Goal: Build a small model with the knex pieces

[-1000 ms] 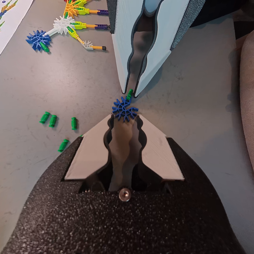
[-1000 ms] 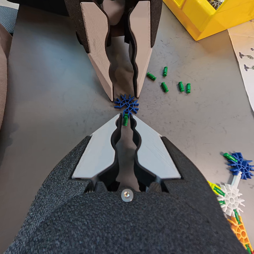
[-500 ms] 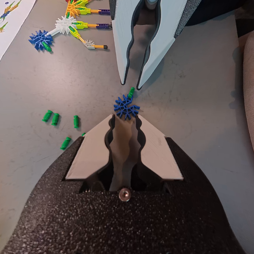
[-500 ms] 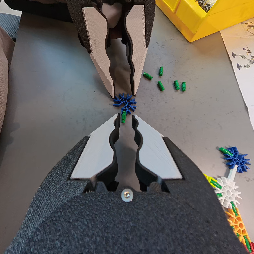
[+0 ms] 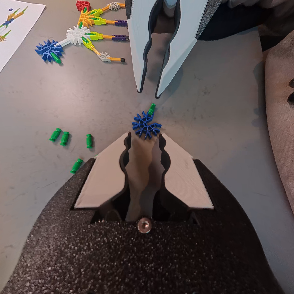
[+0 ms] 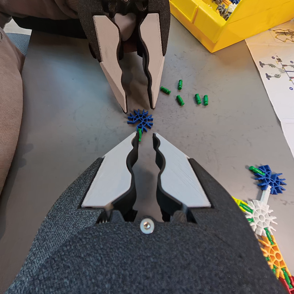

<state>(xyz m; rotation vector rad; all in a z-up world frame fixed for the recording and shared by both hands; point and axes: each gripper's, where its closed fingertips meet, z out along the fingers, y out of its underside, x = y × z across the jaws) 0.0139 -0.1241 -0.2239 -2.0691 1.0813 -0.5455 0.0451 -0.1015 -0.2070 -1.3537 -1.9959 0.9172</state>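
Your left gripper [image 5: 145, 134] and right gripper [image 6: 145, 135] both stood open, holding nothing, facing across a blue snowflake piece [image 5: 146, 126] with a green peg [image 5: 151, 108], mid-worktop [image 5: 206, 111].

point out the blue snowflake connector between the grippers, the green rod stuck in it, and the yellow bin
blue snowflake connector [image 5: 146, 126], left wrist view, on its hub
green rod [image 5: 151, 108], left wrist view, on its shaft
yellow bin [image 6: 211, 23], right wrist view, on its near outer wall
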